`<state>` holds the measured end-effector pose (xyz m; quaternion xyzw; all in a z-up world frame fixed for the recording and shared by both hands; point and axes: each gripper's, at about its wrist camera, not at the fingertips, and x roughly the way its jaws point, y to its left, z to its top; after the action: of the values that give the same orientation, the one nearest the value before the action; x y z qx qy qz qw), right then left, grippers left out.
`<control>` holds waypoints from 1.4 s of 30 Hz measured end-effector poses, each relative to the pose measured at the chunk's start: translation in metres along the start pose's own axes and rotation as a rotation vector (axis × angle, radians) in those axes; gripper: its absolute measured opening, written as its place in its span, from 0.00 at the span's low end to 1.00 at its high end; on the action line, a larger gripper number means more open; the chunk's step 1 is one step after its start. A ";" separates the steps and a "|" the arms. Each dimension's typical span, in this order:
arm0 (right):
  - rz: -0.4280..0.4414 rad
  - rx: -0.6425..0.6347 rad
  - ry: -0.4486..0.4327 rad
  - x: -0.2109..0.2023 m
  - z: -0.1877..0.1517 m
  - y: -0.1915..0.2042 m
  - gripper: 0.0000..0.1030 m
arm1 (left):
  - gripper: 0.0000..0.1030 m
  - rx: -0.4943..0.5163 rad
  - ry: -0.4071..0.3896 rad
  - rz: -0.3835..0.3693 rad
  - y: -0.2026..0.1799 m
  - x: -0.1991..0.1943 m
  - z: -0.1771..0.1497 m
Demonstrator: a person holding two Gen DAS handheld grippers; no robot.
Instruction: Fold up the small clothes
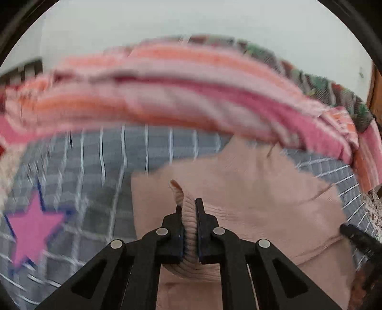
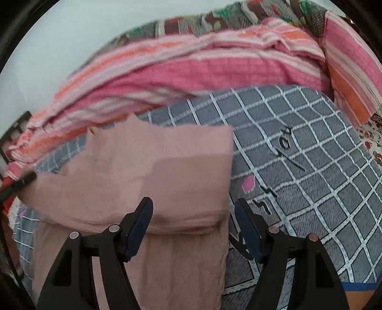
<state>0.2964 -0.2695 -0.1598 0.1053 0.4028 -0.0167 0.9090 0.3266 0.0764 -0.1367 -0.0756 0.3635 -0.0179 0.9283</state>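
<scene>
A grey sheet with a white grid covers the bed and fills most of both views; it carries a pink star on one side and dark lettering on the other. Behind it a pink and orange striped blanket lies bunched along the far edge, with a patterned green and brown cloth behind that, against a pale wall.

On the sheet lies the garment, a dusty pink knit, partly folded: one flat layer lies over another, and a ribbed part reaches toward the right camera. In the left view the picture is blurred by motion, so the far things are smeared.

The left claw points down at a slant toward the bed. Its jaws stand almost together and pinch a ribbed hem of the garment, which bulges up in a small loop above the fingertips and hangs in a fold below them. The gripped edge is raised off the rest of the garment.

The right claw also tilts down toward the bed. Its jaws stand wide apart, the left finger over the garment's fold and the right finger over the bare sheet just past the garment's edge. Nothing is pressed between them. A dark tip of the other claw shows at the far edge of each view.
</scene>
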 end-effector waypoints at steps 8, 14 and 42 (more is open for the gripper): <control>-0.004 0.002 0.031 0.010 -0.003 0.000 0.68 | 0.08 -0.100 0.055 -0.053 0.024 0.022 -0.012; 0.027 -0.010 -0.021 -0.001 0.000 0.003 0.68 | 0.08 -0.069 -0.027 -0.041 0.012 0.009 0.011; -0.054 -0.043 0.040 0.016 0.003 0.011 0.68 | 0.60 -0.023 0.064 0.060 0.007 0.016 -0.020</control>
<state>0.3104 -0.2590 -0.1674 0.0750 0.4240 -0.0304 0.9021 0.3248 0.0794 -0.1626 -0.0749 0.3955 0.0119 0.9153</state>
